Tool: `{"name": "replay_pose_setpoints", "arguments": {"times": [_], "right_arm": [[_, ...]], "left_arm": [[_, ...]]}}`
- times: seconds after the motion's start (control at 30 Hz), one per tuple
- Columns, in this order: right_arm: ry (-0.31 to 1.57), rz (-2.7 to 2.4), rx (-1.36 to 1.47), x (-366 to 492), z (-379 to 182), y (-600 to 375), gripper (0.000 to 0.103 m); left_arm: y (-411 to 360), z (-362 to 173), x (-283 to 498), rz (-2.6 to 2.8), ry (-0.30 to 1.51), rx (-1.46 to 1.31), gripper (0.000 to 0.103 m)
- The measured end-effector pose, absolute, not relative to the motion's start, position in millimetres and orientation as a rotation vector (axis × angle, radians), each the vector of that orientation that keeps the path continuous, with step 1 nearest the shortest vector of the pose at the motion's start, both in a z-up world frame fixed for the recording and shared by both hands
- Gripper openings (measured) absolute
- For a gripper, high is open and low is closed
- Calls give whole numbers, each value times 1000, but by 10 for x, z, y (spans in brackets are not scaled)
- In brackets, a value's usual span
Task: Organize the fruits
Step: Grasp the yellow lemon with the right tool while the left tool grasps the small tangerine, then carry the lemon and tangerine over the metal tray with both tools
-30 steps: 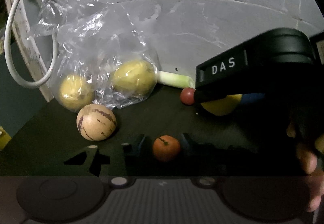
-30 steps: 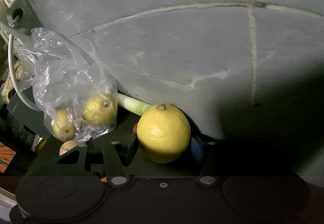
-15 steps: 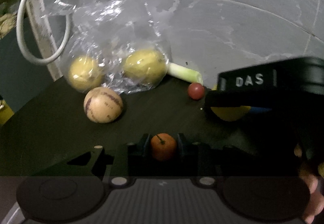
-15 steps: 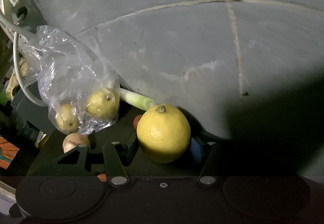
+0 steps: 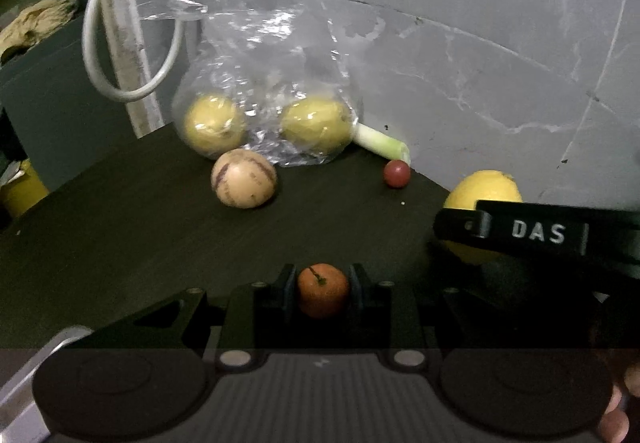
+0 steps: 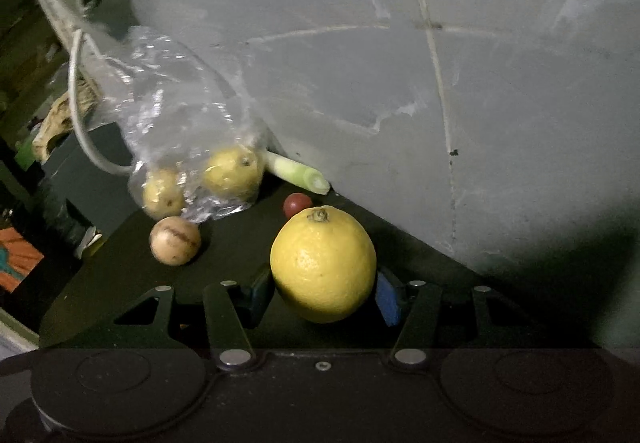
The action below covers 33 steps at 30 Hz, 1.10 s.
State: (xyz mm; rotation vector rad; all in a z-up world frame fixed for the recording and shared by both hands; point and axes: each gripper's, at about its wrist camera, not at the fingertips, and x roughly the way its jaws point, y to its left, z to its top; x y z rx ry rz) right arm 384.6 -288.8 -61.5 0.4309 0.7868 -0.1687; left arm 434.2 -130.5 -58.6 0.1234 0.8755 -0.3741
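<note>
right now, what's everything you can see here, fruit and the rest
lemon: 1, yellow, between the right gripper's fingers
small orange fruit: 1, orange, between the left gripper's fingers
striped round fruit: 1, cream with purple streaks, loose on the dark table
small red fruit: 1, red, on the table by the wall
bagged fruits: 2, yellow-green, inside the clear plastic bag
stalk: 1, pale green, behind the bag along the wall
cable: 1, white, looped at far left
wall: grey, cracked
left gripper: black
right gripper: black, blue pad
hand: fingertips at lower right of the left wrist view
</note>
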Motion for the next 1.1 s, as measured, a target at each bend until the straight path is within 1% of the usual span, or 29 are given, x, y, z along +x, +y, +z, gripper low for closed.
{"name": "replay_pose_setpoints", "arguments": {"times": [0.37, 0.7, 1.1], "right_arm": [[740, -61, 367, 3436, -321, -2569, 55], [749, 61, 327, 3064, -148, -2083, 55], [801, 211, 234, 2621, -110, -1448, 55]], "left_arm": [[-864, -276, 3942, -294, 845, 34, 30], [-349, 5, 3450, -223, 808, -39, 30], [298, 74, 2818, -131, 816, -133, 30]]}}
